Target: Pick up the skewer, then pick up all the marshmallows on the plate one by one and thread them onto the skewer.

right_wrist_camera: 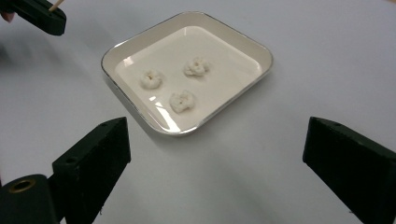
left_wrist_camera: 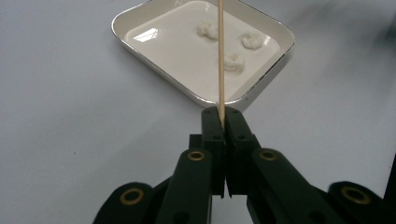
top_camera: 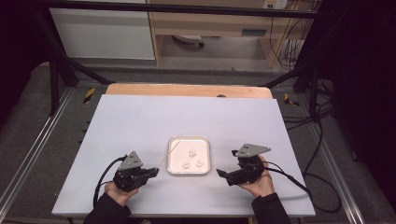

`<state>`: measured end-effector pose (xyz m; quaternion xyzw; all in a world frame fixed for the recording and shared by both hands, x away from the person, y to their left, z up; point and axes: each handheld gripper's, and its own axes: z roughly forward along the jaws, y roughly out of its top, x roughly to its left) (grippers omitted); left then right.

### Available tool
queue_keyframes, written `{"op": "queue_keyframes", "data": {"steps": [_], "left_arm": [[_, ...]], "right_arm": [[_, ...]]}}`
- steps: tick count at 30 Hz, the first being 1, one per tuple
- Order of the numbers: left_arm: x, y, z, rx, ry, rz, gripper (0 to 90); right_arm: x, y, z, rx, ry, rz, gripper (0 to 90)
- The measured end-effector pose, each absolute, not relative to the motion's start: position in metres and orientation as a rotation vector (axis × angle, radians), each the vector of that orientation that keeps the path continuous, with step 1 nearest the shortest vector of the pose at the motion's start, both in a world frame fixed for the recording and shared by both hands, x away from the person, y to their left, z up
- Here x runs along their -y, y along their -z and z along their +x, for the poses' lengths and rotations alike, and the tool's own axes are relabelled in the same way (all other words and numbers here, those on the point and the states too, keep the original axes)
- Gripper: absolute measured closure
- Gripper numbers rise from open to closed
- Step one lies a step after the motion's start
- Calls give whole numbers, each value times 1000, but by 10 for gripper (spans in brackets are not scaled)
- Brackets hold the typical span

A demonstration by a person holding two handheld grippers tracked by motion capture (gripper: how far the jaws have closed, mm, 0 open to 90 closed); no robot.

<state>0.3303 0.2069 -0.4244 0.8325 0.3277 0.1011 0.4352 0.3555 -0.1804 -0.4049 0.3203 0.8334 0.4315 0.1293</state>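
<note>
The left hand-held gripper point(left_wrist_camera: 223, 119) has its jaws clamped tight on the near end of a thin wooden skewer point(left_wrist_camera: 221, 56), which runs forward from the tips and reaches out over the near edge of a white tray point(left_wrist_camera: 140, 51). From the high view, the skewer slants up from that gripper toward the tray's left rim. The right hand-held gripper point(right_wrist_camera: 215, 154) stands with its jaws spread wide and nothing between them, pointing toward the tray from the other side and held well short of it. The tray sits on the pale table point(top_camera: 140, 121), between the two grippers, toward the near edge. Inside it lie three small white lumps point(right_wrist_camera: 183, 101), close together but apart from one another. The skewer passes above them in the left gripper view; whether it touches one I cannot tell.
</note>
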Motion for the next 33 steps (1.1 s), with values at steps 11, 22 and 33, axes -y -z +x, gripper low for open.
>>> {"op": "queue_keyframes", "data": {"steps": [11, 22, 33], "left_arm": [[-214, 430, 330, -822, -244, 2050, 883], [-213, 433, 331, -821, -236, 2057, 882], [-213, 434, 332, -829, -234, 2054, 882]], "right_arm": [[133, 405, 382, -2414, -1205, 915, 60], [111, 415, 407, -2430, -1191, 983, 53], [90, 429, 428, -2459, -1158, 999, 145]]}}
